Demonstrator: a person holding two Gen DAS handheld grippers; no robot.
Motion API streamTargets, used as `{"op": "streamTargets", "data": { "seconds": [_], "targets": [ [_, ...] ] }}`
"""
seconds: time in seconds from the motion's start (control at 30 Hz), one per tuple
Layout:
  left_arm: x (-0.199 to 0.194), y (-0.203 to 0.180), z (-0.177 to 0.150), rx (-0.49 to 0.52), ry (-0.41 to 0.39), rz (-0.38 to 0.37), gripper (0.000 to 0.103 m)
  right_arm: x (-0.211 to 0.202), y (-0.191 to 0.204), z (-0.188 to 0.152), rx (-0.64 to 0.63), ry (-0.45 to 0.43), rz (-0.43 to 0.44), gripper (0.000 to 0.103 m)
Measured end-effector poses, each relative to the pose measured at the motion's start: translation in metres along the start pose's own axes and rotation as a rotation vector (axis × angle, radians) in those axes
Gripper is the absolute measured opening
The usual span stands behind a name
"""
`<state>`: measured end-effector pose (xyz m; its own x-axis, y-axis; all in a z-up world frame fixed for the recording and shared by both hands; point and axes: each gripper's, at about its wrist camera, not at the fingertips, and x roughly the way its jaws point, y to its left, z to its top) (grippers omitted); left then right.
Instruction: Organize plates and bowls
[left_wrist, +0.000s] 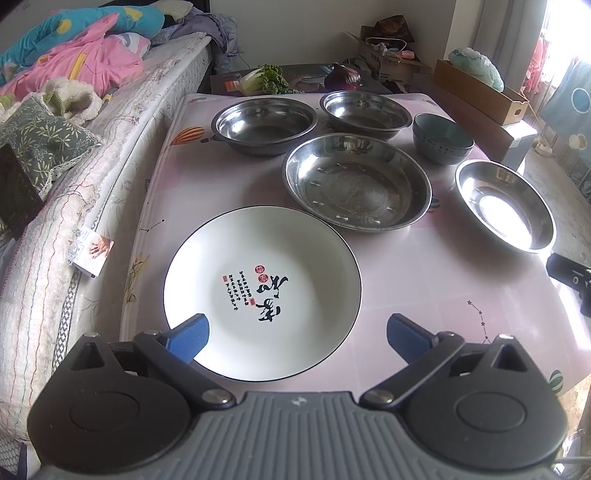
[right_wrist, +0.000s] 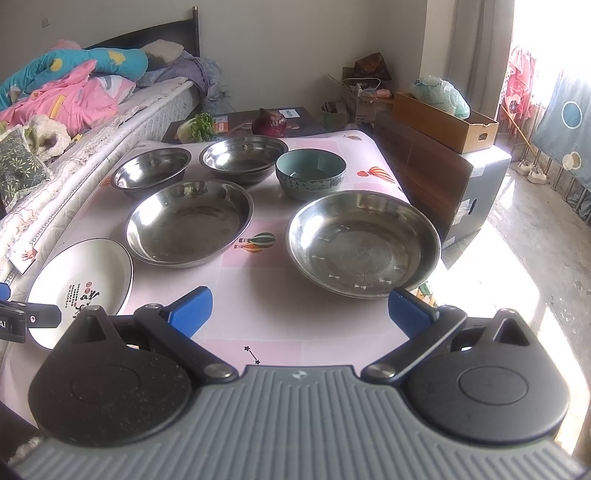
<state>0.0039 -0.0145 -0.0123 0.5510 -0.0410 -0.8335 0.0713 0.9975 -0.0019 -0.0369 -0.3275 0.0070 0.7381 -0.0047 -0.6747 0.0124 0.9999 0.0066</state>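
Note:
A white plate with black calligraphy (left_wrist: 262, 291) lies at the table's near left; it also shows in the right wrist view (right_wrist: 83, 280). My left gripper (left_wrist: 297, 341) is open and empty, its fingers over the plate's near rim. Several steel bowls stand behind: two at the back (left_wrist: 264, 125) (left_wrist: 365, 112), a wide one in the middle (left_wrist: 356, 181) and one at the right (left_wrist: 506, 205). A teal ceramic bowl (left_wrist: 441, 138) stands at the back right. My right gripper (right_wrist: 299, 312) is open and empty, just short of the right steel bowl (right_wrist: 364, 242).
The table (right_wrist: 258, 332) has a pink patterned cloth. A bed with bedding (left_wrist: 74, 110) runs along the left. Lettuce (right_wrist: 197, 127) and a red cabbage (right_wrist: 269, 123) lie behind the table. Cardboard boxes (right_wrist: 443, 122) stand at the right.

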Motion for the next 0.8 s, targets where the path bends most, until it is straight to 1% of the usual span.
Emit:
{"op": "streamTargets", "data": {
  "seconds": [0.8],
  "targets": [
    [0.0006,0.0012,0.0001,0.000,0.001,0.003,0.103,0.0025,0.0048,-0.0008,-0.018,0.006,0.003,0.102]
  ]
}}
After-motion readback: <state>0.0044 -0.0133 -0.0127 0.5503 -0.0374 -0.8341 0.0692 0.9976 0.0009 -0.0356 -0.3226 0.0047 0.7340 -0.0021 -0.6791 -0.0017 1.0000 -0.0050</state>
